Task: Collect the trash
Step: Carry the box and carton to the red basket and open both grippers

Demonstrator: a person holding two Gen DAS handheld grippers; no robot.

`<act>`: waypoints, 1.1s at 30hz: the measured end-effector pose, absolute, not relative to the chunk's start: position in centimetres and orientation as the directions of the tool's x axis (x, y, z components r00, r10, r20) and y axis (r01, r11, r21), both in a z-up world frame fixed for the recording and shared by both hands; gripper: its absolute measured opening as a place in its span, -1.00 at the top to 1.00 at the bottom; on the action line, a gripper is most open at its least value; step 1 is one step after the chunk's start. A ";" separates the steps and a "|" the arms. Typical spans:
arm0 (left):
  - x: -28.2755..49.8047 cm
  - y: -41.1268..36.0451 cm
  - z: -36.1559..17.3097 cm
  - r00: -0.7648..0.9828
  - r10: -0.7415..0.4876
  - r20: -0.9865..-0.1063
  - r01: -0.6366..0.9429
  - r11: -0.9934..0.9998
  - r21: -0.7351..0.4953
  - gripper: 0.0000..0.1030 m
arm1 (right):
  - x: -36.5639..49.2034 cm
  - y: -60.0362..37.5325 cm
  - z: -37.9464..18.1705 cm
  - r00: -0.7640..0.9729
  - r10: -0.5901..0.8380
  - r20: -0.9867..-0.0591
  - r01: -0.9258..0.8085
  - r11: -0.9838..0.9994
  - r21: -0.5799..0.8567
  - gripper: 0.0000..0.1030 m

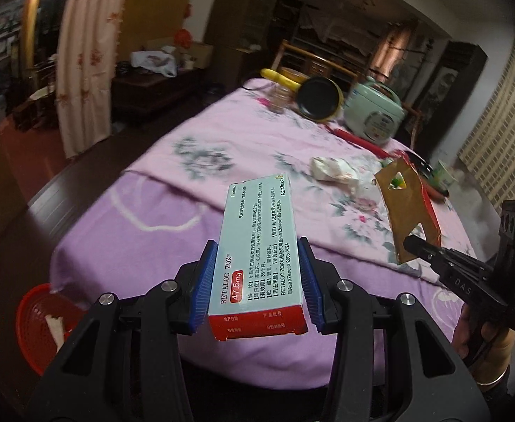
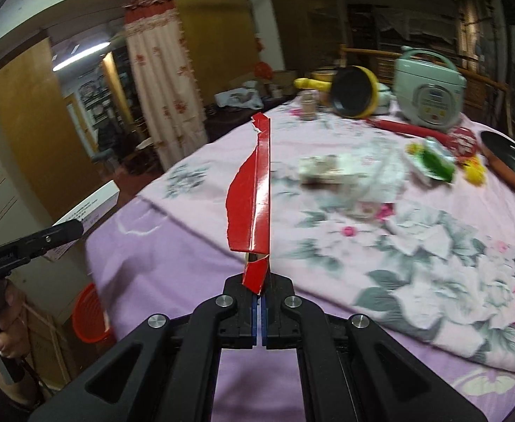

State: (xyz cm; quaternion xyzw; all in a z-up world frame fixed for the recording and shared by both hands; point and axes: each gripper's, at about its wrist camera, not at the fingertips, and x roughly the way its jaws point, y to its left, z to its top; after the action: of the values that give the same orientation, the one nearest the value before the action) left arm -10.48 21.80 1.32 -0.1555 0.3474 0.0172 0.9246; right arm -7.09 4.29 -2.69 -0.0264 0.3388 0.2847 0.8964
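The near half of the counter [image 2: 173,246], under its pink floral cloth [image 1: 194,140], is lying bare and giving open passage. Farther back, crumpled wrappers [image 2: 331,172], a rice cooker [image 2: 429,88], a yellow pan [image 2: 355,93] and a red utensil [image 2: 408,128] are crowding the way. A red basket [image 1: 36,320] is sitting below the counter's near-left edge.

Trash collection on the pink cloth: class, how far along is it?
Done: a scrap already lies in the red basket. In hand: the left tool grips a medicine box; the right tool pinches a torn red card. Left: the crumpled wrapper and green packet on the cloth.
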 end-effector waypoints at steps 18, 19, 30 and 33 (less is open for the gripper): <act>-23.0 42.9 -7.9 0.609 0.161 -0.776 -0.637 0.682 -0.359 0.12 | -17.6 33.3 -8.6 0.121 0.615 -0.779 -0.916 0.371 0.150 0.97; -23.2 44.0 -9.6 0.588 0.144 -0.796 -0.656 0.660 -0.366 0.12 | -18.1 34.7 -9.6 0.101 0.599 -0.794 -0.923 0.355 0.150 0.97; -25.1 49.3 -18.3 0.468 0.046 -0.882 -0.752 0.546 -0.370 0.12 | -18.6 44.9 -21.7 -0.019 0.386 -0.922 -0.932 0.328 0.156 0.96; -25.2 50.1 -19.6 0.440 0.045 -0.897 -0.763 0.545 -0.347 0.12 | -18.5 46.1 -23.6 -0.034 0.352 -0.935 -0.931 0.329 0.157 0.96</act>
State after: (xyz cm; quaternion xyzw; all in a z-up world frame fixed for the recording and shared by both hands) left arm -25.16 50.06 -19.56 -0.3940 0.4558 0.2688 0.7515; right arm -18.45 46.10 -23.58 -0.2832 0.5114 0.5053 0.6348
